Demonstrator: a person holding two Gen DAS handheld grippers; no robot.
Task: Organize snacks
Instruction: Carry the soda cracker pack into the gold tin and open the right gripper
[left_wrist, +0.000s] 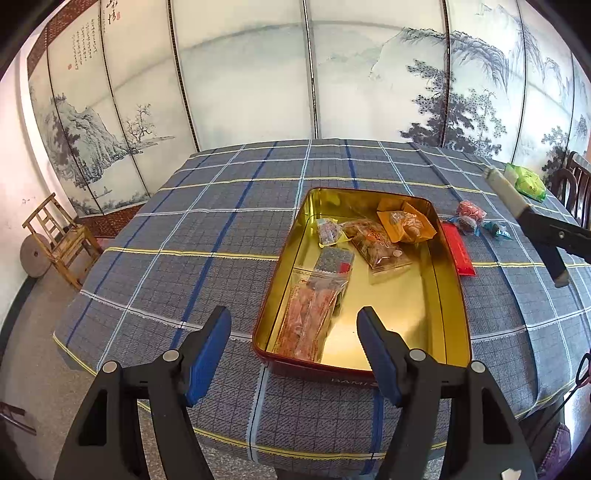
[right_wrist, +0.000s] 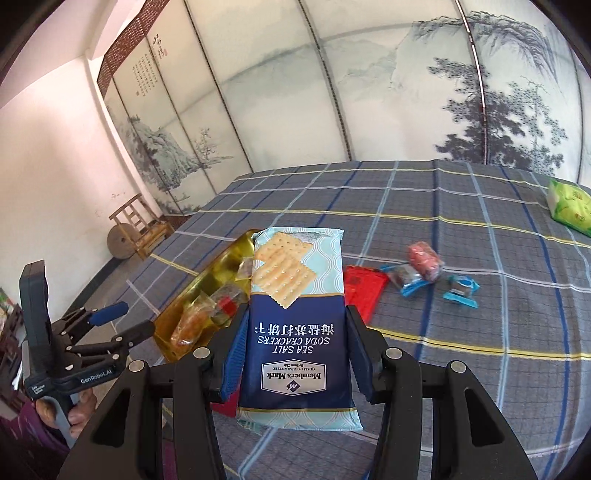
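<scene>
Right gripper (right_wrist: 293, 354) is pinching the crackers (right_wrist: 297, 321), held above the cloth beside the tin (left_wrist: 452, 295). Left gripper (left_wrist: 293, 350) is hanging wide open, empty, at the tin's near edge. Risk: slick pack slipping out, or catching the tin rim going in.

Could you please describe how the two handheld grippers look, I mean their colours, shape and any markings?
Both are black plastic scissor-like frames with silver round rivets and ribbed blue pads on two fingers. The left gripper has a dark upright handle block and white "GenRobot.AI" lettering on its side. The right gripper shows the same black frame and blue pads. No sleeves visible.
</scene>
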